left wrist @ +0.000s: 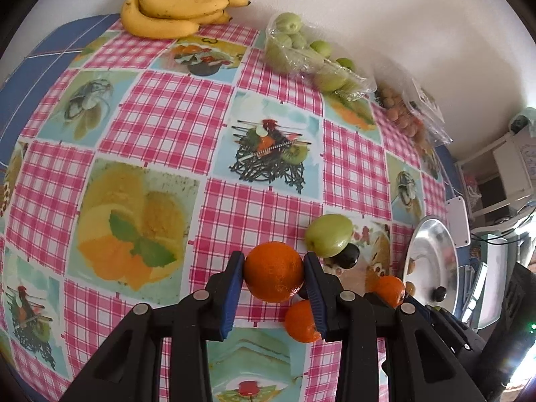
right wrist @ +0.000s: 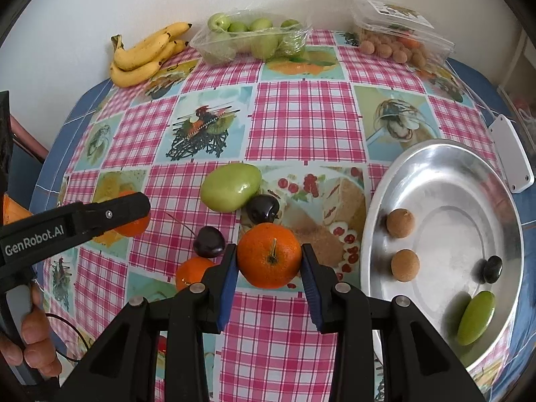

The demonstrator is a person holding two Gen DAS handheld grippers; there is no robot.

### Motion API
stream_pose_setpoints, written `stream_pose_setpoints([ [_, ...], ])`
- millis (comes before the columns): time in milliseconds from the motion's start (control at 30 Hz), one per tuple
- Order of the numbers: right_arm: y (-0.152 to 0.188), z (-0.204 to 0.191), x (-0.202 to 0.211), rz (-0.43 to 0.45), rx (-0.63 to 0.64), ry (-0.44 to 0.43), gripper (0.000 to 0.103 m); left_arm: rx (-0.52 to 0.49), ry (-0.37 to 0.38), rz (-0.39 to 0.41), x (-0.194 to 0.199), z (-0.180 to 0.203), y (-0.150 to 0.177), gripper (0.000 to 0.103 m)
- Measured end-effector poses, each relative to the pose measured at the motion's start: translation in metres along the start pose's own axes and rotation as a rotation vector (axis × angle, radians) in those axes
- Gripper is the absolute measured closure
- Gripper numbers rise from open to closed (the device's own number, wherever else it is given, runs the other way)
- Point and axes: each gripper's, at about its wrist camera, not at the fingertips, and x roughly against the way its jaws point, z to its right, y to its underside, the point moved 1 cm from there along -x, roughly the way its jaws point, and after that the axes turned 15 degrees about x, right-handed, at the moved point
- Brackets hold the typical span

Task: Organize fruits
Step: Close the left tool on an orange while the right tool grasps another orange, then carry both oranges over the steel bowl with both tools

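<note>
My left gripper (left wrist: 274,269) is shut on an orange mandarin (left wrist: 273,272); it shows from the side in the right wrist view (right wrist: 134,214). My right gripper (right wrist: 269,261) is shut on another mandarin (right wrist: 269,255). A third mandarin (right wrist: 191,273) lies on the cloth, with a green apple (right wrist: 231,186) and two dark cherries (right wrist: 263,208) (right wrist: 209,242) close by. The metal bowl (right wrist: 469,167) at right holds two brown longans (right wrist: 400,222), a dark cherry (right wrist: 492,269) and a green fruit (right wrist: 475,317).
Bananas (right wrist: 144,55), a wrapped tray of green apples (right wrist: 251,38) and a clear box of longans (right wrist: 398,38) stand along the wall at the back. A white device (right wrist: 511,154) lies beyond the bowl. The table has a checked cloth (right wrist: 301,117).
</note>
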Motion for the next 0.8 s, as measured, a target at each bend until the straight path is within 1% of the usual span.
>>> stream_pose_setpoints([
  [167, 0.000, 0.004, 0.009, 0.016, -0.017, 0.000, 0.065, 0.002, -0.004, 0.016, 0.004, 0.001, -0.001, 0.064],
  [333, 0.000, 0.016, 0.023, 0.043, -0.047, 0.025, 0.065, -0.038, -0.005, 0.023, 0.006, 0.013, 0.004, 0.064],
  [433, 0.003, 0.028, 0.030, 0.051, -0.081, 0.034, 0.065, -0.071, -0.003, 0.024, 0.007, 0.023, 0.010, 0.064],
  [633, 0.013, 0.060, 0.042, 0.059, -0.157, 0.082, 0.065, -0.131, 0.004, 0.016, 0.005, 0.045, 0.025, 0.064],
  [800, 0.024, 0.086, 0.047, 0.055, -0.222, 0.116, 0.065, -0.181, -0.005, -0.010, -0.004, 0.064, 0.039, 0.064],
])
